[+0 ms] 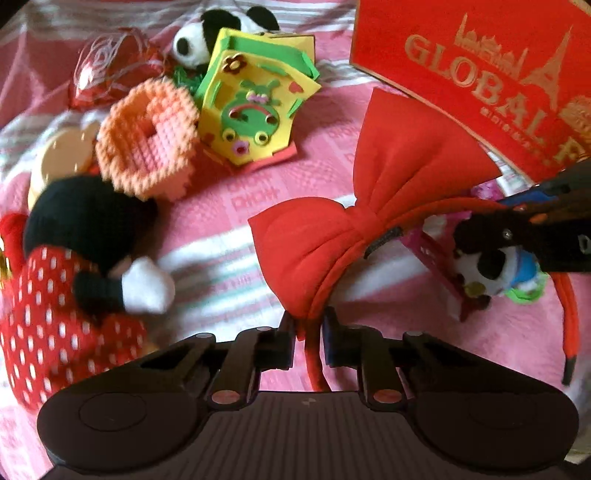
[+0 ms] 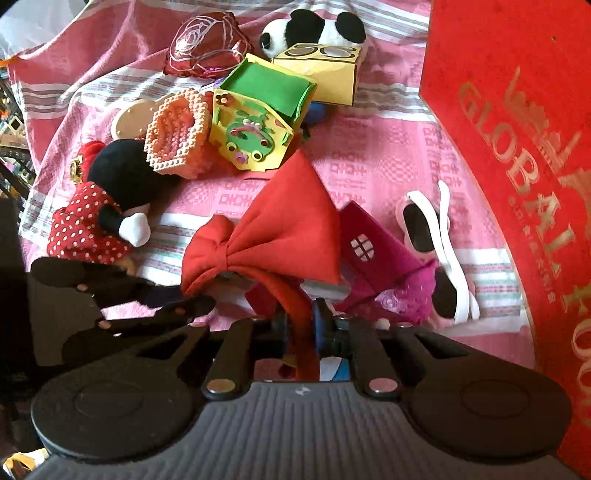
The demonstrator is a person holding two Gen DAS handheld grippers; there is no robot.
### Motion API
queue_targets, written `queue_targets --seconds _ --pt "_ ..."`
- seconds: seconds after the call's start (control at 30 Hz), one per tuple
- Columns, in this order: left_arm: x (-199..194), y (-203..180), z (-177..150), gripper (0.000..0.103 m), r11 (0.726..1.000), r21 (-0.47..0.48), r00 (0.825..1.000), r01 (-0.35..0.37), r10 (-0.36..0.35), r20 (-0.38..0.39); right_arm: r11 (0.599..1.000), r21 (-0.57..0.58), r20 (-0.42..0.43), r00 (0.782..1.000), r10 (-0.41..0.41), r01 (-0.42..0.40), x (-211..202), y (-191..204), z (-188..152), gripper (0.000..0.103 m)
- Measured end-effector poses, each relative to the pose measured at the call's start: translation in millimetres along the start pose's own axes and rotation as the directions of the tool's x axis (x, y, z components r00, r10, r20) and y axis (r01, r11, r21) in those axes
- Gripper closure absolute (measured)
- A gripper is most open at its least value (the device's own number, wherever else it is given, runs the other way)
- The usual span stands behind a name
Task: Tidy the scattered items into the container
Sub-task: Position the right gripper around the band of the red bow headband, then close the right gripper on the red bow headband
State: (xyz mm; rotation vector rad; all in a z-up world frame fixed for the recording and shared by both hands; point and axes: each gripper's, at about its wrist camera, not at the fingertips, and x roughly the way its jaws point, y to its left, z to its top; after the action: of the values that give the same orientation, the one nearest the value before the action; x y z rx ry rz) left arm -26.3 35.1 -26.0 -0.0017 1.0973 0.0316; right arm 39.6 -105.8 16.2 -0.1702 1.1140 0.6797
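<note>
- Headband (image 1: pixel 373 206) with a big red bow sits at the centre of a pink patterned cloth (image 1: pixel 236 206), its thin red band arching between the two grippers.
- Left gripper (image 1: pixel 308 332) is closed on one end of the band, the red strip pinched between its fingers.
- Right gripper (image 2: pixel 300 325) is clamped on the band's other side, the band passing straight between its blue-padded fingers (image 2: pixel 325 332); in the left view it shows at the right edge, above a small panda toy (image 1: pixel 487 266).
- Magenta toy house (image 2: pixel 369 254) lies just beside the bow, partly under it.
- White sunglasses (image 2: pixel 439 254) lie near the house, between it and the box.
- Red box (image 1: pixel 480 74) with gold "GLOBAL" lettering stands at the right of the cloth, close to the bow's upper wing.
- Mouse doll (image 1: pixel 74 266) in a red dotted dress lies at the left, well apart from the headband.
- Orange-and-pink beaded basket (image 1: pixel 147 136) touches the doll's head; a cream plate (image 1: pixel 59 162) lies behind it.
- Yellow foam box (image 1: pixel 255 110) with a frog face and green lining leans against the basket.
- Second yellow box (image 2: pixel 325 70) sits behind it in the right view.
- Panda plush (image 2: pixel 314 29) and a red foil rose (image 2: pixel 207 44) lie at the far edge.
</note>
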Motion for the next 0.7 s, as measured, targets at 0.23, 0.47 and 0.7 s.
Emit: queue_targets --seconds 0.23,0.47,0.7 --pt "0.0 11.5 -5.7 0.09 0.997 -0.069 1.0 0.023 -0.024 -0.017 0.999 0.014 -0.001 1.0 0.03 -0.03 2.2 4.1 -4.9 0.087" --pt "0.0 6.3 -6.8 0.063 0.998 -0.056 0.999 0.029 -0.03 -0.015 0.997 0.045 -0.025 0.998 0.059 -0.058 1.6 3.5 -7.9 0.087" --pt "-1.9 10.4 -7.1 0.093 0.998 -0.07 1.0 0.001 -0.002 -0.014 0.996 0.054 -0.022 0.998 0.067 -0.065 6.1 2.6 -7.5 0.085"
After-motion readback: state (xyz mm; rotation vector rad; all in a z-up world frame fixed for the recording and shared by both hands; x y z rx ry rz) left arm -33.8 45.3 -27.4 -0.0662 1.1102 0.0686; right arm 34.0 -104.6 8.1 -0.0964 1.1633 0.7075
